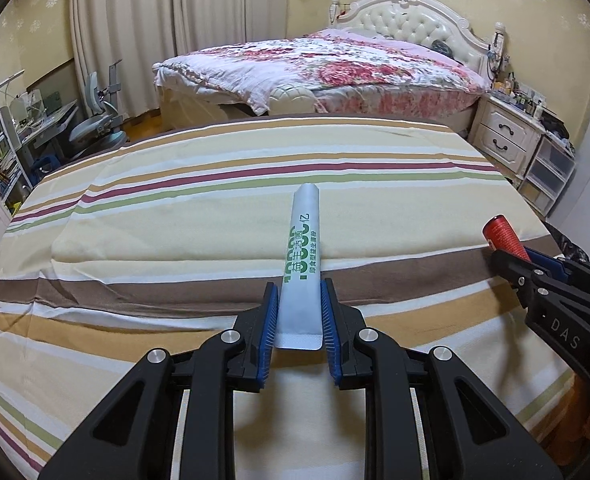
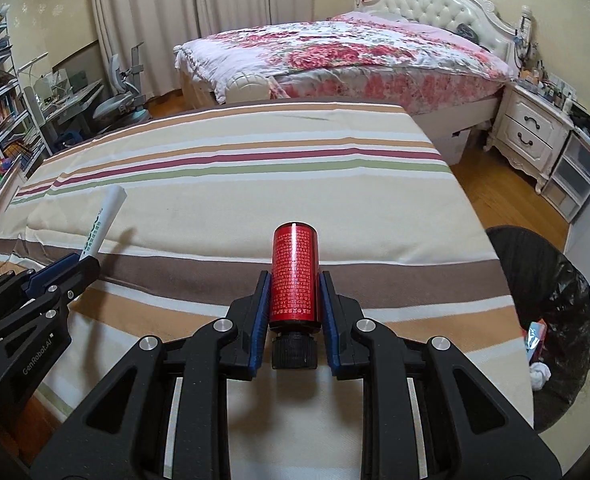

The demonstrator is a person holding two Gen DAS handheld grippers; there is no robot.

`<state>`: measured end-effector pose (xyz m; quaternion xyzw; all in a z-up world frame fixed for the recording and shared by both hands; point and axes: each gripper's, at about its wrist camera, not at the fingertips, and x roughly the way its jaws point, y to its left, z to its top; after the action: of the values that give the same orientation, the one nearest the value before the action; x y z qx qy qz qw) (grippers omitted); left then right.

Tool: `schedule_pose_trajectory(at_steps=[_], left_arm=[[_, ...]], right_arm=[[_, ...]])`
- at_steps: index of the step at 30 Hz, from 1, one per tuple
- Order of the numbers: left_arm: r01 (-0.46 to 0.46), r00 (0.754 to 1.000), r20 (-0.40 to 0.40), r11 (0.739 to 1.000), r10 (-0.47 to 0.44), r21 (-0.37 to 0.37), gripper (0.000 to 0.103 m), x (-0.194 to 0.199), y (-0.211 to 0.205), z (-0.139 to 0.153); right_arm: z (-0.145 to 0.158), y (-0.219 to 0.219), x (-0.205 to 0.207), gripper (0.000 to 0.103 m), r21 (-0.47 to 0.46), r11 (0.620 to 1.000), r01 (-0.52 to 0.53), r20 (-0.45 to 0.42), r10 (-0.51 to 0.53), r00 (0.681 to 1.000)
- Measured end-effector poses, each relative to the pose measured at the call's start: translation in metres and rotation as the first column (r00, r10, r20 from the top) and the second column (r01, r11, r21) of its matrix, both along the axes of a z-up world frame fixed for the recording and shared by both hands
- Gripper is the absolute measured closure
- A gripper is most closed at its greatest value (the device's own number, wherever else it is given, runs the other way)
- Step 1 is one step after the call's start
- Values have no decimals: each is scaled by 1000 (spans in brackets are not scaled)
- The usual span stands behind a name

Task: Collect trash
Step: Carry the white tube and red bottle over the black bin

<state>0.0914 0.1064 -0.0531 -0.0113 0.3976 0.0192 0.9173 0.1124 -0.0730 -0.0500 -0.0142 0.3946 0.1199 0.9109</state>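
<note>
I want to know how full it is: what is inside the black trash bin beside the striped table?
The black trash bin holds a colourful wrapper and crumpled white paper on its black liner. The table edge and the near wall cover the rest.

Red bottle (image 2: 293, 276), green-printed white sachet (image 1: 301, 264)

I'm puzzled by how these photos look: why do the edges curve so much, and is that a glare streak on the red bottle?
Left wrist view: fisheye lens bends the striped bedspread and darkens the corners; the white sachet is sharp. Right wrist view: same bending; a bright glare line runs down the red bottle, and the bin lies dim at the edge.
</note>
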Motion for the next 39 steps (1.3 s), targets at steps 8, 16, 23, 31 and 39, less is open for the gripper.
schedule_pose_trajectory(at_steps=[8, 16, 23, 31, 39], left_arm=[[105, 994, 31, 994, -105, 11, 80, 2, -52, 11], [231, 972, 45, 973, -232, 26, 80, 6, -115, 15], [333, 941, 51, 942, -334, 34, 80, 14, -170, 15], [380, 923, 39, 924, -382, 50, 80, 26, -215, 9], [400, 915, 30, 914, -402, 63, 80, 37, -239, 6]], right_arm=[[11, -62, -10, 80, 6, 993, 118, 47, -118, 992], [13, -128, -17, 80, 5, 969, 245, 67, -245, 967], [8, -185, -17, 80, 11, 932, 363, 66, -363, 929], [-1, -215, -16, 80, 10, 908, 418, 62, -418, 906], [-5, -232, -8, 80, 18, 896, 443, 65, -443, 894]])
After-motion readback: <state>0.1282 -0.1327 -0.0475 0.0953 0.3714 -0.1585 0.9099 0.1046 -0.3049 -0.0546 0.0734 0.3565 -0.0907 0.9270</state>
